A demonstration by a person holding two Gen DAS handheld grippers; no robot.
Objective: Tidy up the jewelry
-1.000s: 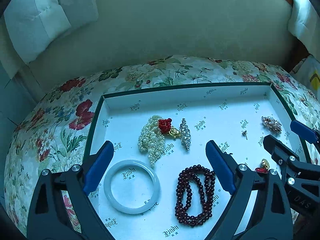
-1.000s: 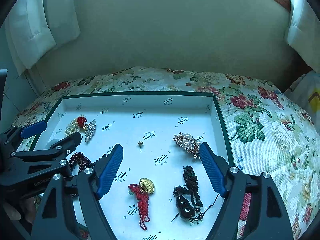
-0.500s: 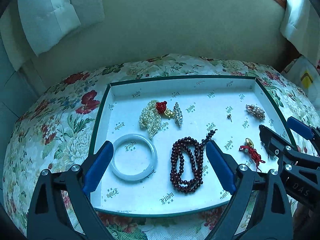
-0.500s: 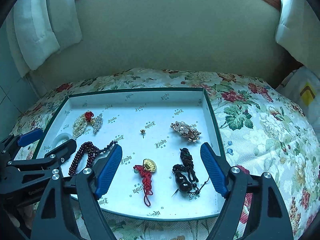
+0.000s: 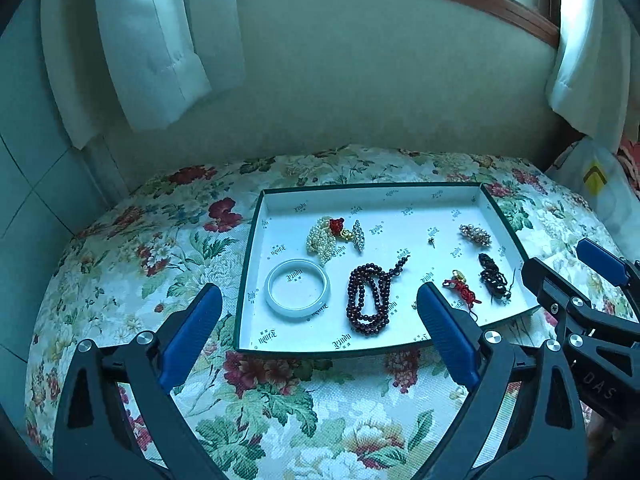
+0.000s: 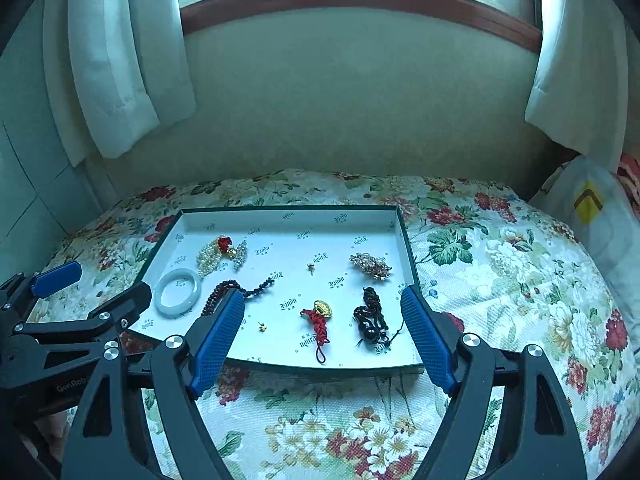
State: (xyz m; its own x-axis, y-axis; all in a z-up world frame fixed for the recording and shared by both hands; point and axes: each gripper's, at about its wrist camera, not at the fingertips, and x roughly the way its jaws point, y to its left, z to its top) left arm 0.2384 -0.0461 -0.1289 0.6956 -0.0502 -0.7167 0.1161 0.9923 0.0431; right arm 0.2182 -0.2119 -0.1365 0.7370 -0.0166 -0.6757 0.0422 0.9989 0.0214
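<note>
both claws hang above the near edge of a flowered bedspread, each spread wide with nothing between its blue pads. ahead of the left gripper, a shallow white tray with a dark green rim lies flat on the spread, and every piece of jewelry rests inside it, apart from both claws. just beyond the left gripper's gap sits a pale jade-coloured bangle, lying flat, and beside it toward the right finger a looped string of dark red beads. farther ahead lies a bunch of small white pearls with a red flower and a gold bead, touching a slim silver rhinestone clip. ahead of the right gripper rest a red knotted cord with a gold charm and, toward its right finger, a black braided cord with a dark gourd pendant. farther on lies a gold brooch set with pearls and stones, with a tiny gold stud to its left. another small gold stud sits just ahead of the right gripper's left finger. white curtains hang at both sides of the wall behind.
</note>
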